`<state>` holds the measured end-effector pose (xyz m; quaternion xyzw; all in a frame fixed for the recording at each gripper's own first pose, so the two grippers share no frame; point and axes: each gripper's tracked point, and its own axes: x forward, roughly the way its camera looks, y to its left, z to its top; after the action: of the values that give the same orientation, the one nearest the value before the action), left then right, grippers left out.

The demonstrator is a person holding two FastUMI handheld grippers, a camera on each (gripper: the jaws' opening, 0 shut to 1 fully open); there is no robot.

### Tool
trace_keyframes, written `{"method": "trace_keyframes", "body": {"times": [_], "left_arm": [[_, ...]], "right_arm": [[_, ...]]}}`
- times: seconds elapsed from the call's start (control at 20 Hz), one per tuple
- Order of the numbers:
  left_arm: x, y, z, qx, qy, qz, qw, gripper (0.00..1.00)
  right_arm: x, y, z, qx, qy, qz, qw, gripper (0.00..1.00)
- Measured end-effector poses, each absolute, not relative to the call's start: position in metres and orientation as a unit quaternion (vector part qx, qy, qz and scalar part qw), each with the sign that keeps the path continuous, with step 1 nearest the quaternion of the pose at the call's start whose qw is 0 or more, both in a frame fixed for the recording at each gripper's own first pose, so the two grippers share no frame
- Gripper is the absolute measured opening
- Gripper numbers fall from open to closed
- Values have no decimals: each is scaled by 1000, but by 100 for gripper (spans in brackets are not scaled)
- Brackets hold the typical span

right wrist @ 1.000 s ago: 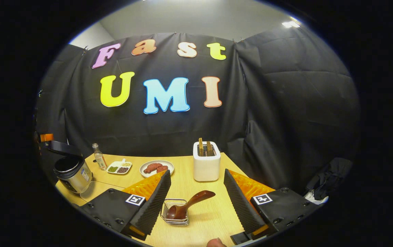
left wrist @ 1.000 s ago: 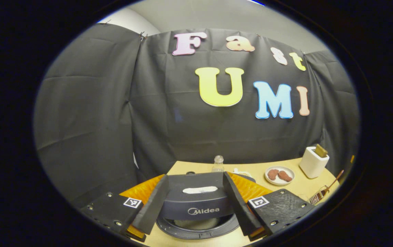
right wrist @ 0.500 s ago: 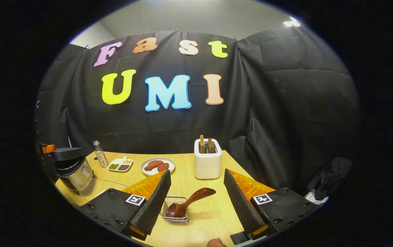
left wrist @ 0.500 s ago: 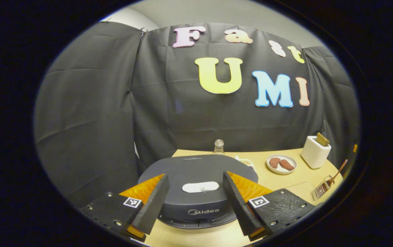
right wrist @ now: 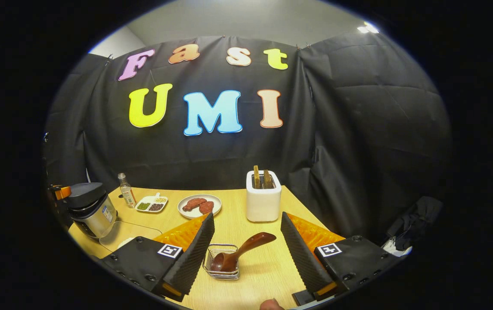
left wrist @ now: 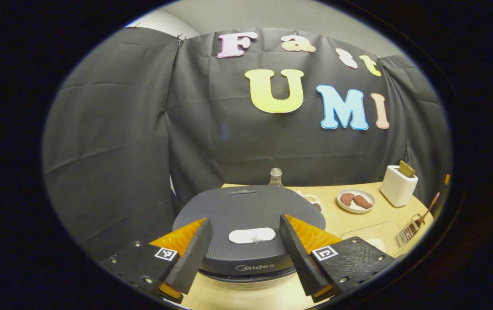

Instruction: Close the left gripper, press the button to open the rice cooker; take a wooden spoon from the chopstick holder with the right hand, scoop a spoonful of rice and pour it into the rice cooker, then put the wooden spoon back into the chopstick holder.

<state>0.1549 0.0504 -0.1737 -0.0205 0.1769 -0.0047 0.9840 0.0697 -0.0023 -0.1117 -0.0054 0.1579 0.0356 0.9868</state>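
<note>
Right now your left gripper (left wrist: 244,254) is spread wide, with one finger on each side of the cooker (left wrist: 248,215). The lid is down and the pale button (left wrist: 252,235) sits on top, right between your fingers and a bit ahead of them. The task says to close that gripper and press the button, so I think this is the step you are on. The button lies straight ahead and below, so you need to pinch the fingers together and come down on it.

Your right gripper (right wrist: 246,254) is spread wide too and holds nothing. The spoon (right wrist: 240,253) lies in the wire holder (right wrist: 221,268) on the table (right wrist: 233,224), just ahead of that gripper and between its fingers. The bowl end is down in the holder, closer to you and toward the left finger. The handle sticks up and away, leaning to the right. So the right hand is the near one for the spoon, and the handle's long line runs slanted across the gap, not straight along it.

From the right gripper view the cooker stands far off to the left, near the table edge
</note>
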Motion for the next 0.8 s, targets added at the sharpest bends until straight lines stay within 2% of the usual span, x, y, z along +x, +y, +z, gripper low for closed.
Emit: {"method": "trace_keyframes", "body": {"times": [0.25, 0.3, 0.45, 0.7, 0.75, 0.8], "left_arm": [[150, 48, -195, -18, 188, 2, 982, 95], [149, 47, -199, -17, 189, 4, 982, 98], [148, 49, -196, -15, 170, 11, 985, 96], [140, 48, -212, -34, 187, 15, 982, 99], [140, 47, -205, -38, 161, 13, 986, 97], [138, 49, -211, -43, 164, 11, 985, 97]], "right_arm": [[72, 0, -114, -9, 160, 36, 986, 98], [72, 0, -114, -10, 161, 36, 986, 98], [71, -2, -116, -12, 163, 32, 986, 98], [70, -4, -119, -12, 170, 29, 985, 98], [69, -3, -119, -11, 170, 30, 985, 98], [69, -2, -116, -10, 169, 31, 985, 98]]}}
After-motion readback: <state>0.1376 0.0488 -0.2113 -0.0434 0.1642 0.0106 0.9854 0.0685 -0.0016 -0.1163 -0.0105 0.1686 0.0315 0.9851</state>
